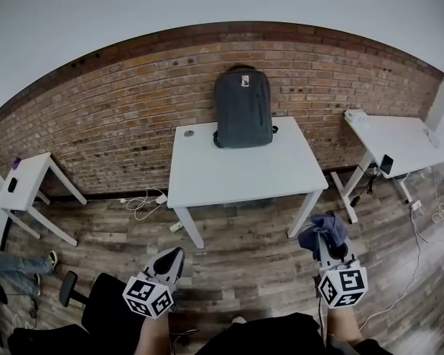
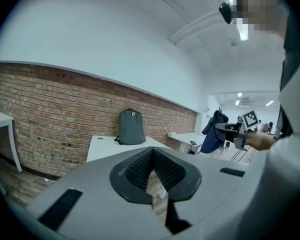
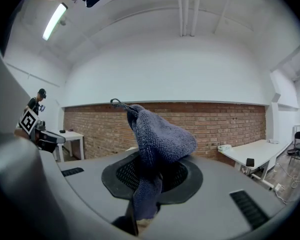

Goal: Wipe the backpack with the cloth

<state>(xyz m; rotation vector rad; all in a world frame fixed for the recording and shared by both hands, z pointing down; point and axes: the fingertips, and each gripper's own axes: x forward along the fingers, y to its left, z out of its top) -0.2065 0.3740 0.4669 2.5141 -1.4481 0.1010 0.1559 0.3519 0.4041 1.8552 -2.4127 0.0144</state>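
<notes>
Head view looks steeply down on a white table [image 1: 237, 174] set against a brick wall [image 1: 111, 117], with the grey backpack [image 1: 243, 108] standing upright at the table's back edge, near the middle, and apparently leaning on the bricks, though the contact itself is hard to make out. The rest of the tabletop is bare apart from a small round mark near its back left corner, too small to identify. Both grippers are low in the picture, well short of the table and over the wooden floor [image 1: 259, 254]. The left gripper [image 1: 175, 256] points toward the table's front left leg; in the left gripper view its two ribbed pads meet at the tips with nothing between them, and the backpack shows beyond them on the table. The right gripper [image 1: 326, 244] is clamped on the dark blue cloth [image 1: 323, 229], which bunches up over the jaws; in the right gripper view the cloth is pinched between the pads, a fold rising above them and a tail hanging below. A smaller white table [image 1: 28, 177] stands well to the left, another white table [image 1: 399, 143] to the right, and a black office chair [image 1: 96, 310] sits just beside the left gripper.
</notes>
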